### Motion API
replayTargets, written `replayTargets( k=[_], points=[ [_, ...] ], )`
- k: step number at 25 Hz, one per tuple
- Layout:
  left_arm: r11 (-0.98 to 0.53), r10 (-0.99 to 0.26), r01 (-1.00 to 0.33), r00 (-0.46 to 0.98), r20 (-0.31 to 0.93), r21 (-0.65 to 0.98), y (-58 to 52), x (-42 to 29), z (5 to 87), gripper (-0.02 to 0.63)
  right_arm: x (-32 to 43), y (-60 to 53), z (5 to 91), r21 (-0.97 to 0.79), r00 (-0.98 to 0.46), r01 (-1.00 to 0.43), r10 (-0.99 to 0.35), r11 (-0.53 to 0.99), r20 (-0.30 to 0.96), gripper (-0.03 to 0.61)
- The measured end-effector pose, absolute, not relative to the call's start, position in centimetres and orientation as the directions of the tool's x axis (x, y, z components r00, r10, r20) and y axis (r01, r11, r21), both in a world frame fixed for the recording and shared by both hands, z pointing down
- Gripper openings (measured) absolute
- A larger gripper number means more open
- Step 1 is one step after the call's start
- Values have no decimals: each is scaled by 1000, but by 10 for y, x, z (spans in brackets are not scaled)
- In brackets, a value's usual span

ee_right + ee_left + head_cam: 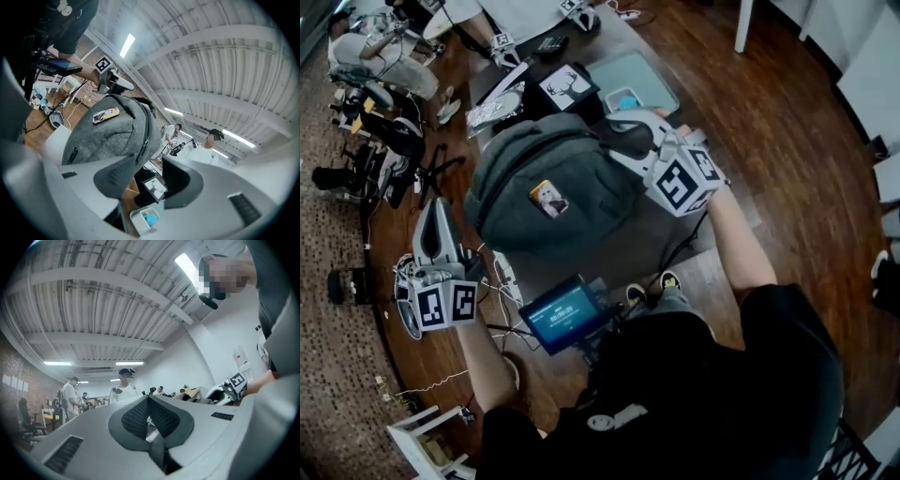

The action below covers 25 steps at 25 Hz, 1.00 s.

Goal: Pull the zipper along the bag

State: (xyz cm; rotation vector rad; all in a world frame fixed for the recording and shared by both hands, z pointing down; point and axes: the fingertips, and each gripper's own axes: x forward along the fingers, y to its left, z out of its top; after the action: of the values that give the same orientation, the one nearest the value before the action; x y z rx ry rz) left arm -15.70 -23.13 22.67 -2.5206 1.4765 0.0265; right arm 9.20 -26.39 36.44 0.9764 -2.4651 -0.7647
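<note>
Head view, from the left: left gripper closed and empty, well apart from the grey bag lying mid-table. On the bag, yellow patch, print unreadable. Nearer, right gripper at the bag's right edge, jaws wide open, holding nothing. Just left of them, zipper, running away along the seam.

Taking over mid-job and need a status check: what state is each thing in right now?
Backpack: lying flat, not held.
Zipper pull: free, not gripped.
Left gripper: shut, empty, off the backpack.
Right gripper: open, at the backpack, gripping nothing.
Screen: lit.
</note>
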Motion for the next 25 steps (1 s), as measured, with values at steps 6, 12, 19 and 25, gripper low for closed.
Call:
replayTargets(
  k=[6, 12, 19, 25],
  points=[
    [-542, -797, -784, 594, -114, -303, -320, -109, 182, 0, 88, -257, 363, 561, -730, -495, -668, 663, 144, 196],
    [-728, -661, -565, 729, 179, -387, -347, -58, 226, 0, 65, -249, 363, 501, -790, -433, -583, 750, 191, 141],
    [-823, -534, -449, 821, 203, -347, -310, -23, 238, 0, 60, -243, 370, 324, -892, -290, -377, 900, 250, 140],
    [-800, -560, -479, 812, 164, -361, -307, -26, 238, 0, 52, -246, 375, 411, -854, -295, -431, 862, 292, 108]
  ],
)
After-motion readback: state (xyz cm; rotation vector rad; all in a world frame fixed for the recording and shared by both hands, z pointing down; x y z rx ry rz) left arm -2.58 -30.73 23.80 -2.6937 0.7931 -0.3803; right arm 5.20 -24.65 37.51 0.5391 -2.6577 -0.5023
